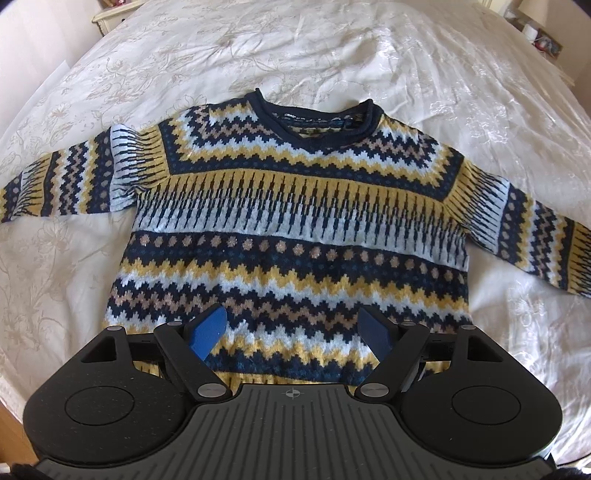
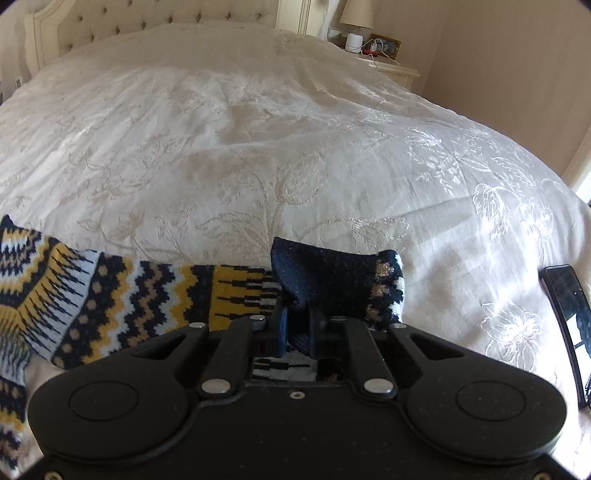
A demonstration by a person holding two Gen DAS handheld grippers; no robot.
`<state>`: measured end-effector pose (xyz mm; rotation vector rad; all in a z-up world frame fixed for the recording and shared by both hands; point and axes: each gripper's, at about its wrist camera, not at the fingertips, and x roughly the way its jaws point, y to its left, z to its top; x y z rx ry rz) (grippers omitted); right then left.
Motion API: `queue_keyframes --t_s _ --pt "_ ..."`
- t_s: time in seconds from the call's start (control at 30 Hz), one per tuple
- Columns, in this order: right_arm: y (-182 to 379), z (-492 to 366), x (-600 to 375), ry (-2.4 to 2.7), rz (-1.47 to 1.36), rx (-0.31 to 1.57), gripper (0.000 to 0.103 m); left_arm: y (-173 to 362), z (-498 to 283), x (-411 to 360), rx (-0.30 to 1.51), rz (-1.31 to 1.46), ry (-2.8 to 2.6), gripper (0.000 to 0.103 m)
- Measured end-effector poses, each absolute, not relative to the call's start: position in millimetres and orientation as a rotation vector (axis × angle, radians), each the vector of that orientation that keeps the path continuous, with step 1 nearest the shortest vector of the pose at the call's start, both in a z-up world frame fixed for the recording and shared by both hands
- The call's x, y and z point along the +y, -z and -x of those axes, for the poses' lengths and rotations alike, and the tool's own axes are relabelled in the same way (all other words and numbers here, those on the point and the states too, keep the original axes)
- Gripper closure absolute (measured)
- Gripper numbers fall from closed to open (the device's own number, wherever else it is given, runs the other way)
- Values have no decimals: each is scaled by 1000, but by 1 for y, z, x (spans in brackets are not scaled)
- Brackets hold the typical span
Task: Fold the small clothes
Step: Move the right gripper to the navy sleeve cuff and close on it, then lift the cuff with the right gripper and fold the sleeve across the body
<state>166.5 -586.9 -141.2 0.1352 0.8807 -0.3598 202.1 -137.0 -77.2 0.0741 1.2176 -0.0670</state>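
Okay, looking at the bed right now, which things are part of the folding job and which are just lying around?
Part of the job:
- sweater, spread flat
- sleeve cuff, pinched by the right tongs
- left tongs, open over the hem

Just lying about:
- phone on the bedspread
- lamp and nightstand

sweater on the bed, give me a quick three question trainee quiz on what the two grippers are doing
1. True or false: the left gripper is shut on the sweater hem.
2. Which part of the sweater does the right gripper hold? A neckline, B sleeve cuff, C hem.
3. Fill in: the sweater lies spread out on the ___.

Key
1. False: its fingers stand wide apart above the hem.
2. B: the dark cuff is pinched between the fingers.
3. Bedspread.
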Motion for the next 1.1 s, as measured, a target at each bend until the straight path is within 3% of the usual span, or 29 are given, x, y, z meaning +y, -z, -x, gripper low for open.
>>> queue_keyframes --t_s 0.27,0.53,1.03,1.1 --pt "83 -180 -530 236 -236 798 86 84 -219 -94 1208 -58 113 26" --pt "47 -225 -409 -14 -315 744 86 87 -234 -21 1194 -63 72 26" --pt "90 -279 -205 -388 -365 842 85 98 -244 80 1194 -47 -35 26" --pt "93 -275 -194 -425 -371 838 74 100 -246 84 1193 -41 -35 26"
